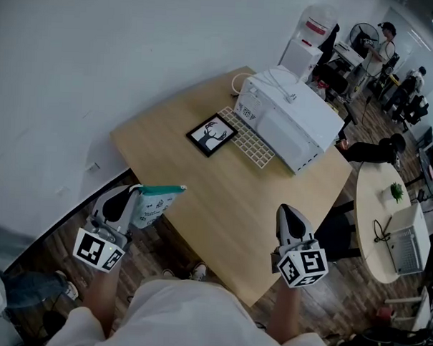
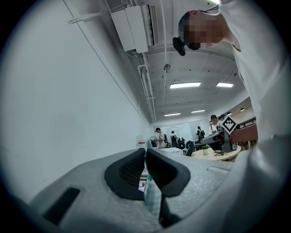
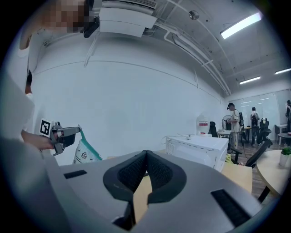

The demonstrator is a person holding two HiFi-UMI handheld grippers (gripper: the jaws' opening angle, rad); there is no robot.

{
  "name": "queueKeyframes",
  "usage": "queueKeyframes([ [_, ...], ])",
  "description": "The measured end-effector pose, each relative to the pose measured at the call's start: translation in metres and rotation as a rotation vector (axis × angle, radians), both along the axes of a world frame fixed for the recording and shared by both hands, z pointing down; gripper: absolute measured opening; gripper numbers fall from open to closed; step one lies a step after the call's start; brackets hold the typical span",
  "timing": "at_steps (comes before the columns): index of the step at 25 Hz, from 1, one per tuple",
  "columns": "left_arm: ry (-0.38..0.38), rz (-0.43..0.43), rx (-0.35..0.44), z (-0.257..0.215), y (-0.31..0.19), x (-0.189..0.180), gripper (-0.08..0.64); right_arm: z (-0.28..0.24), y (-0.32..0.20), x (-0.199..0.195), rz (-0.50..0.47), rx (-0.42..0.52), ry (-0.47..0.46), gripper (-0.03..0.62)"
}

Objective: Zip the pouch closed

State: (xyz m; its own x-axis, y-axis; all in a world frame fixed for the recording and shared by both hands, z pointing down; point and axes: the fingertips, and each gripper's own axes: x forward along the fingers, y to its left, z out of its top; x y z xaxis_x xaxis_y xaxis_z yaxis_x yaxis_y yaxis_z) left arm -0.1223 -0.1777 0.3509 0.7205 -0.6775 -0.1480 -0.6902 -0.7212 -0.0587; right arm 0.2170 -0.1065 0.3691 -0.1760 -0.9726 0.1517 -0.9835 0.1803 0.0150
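The pouch (image 1: 156,202) is white with a teal top strip, and I hold it up in the air off the left corner of the wooden table (image 1: 222,198). My left gripper (image 1: 133,191) is shut on the pouch's top edge. In the left gripper view a thin edge of the pouch (image 2: 151,198) runs between the closed pads (image 2: 157,170). My right gripper (image 1: 289,213) hangs over the table's near edge, shut with nothing in it; its pads (image 3: 157,170) meet. The right gripper view shows the left gripper (image 3: 63,135) with the pouch (image 3: 85,154) hanging at the far left.
A white microwave (image 1: 290,118) stands at the table's far side, with a white grid rack (image 1: 250,141) and a framed deer picture (image 1: 212,135) before it. A round table (image 1: 387,205) with a laptop and a plant is on the right. People stand far back.
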Motion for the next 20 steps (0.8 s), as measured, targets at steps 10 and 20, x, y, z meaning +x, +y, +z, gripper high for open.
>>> queueKeyframes([
  [10, -0.002, 0.006, 0.009, -0.001, 0.012, 0.007, 0.021, 0.005, 0.013, 0.000, -0.011, -0.003, -0.002, 0.000],
  [20, -0.003, 0.005, 0.015, -0.003, 0.011, 0.007, 0.021, 0.009, 0.019, 0.004, 0.003, -0.002, -0.008, 0.000],
])
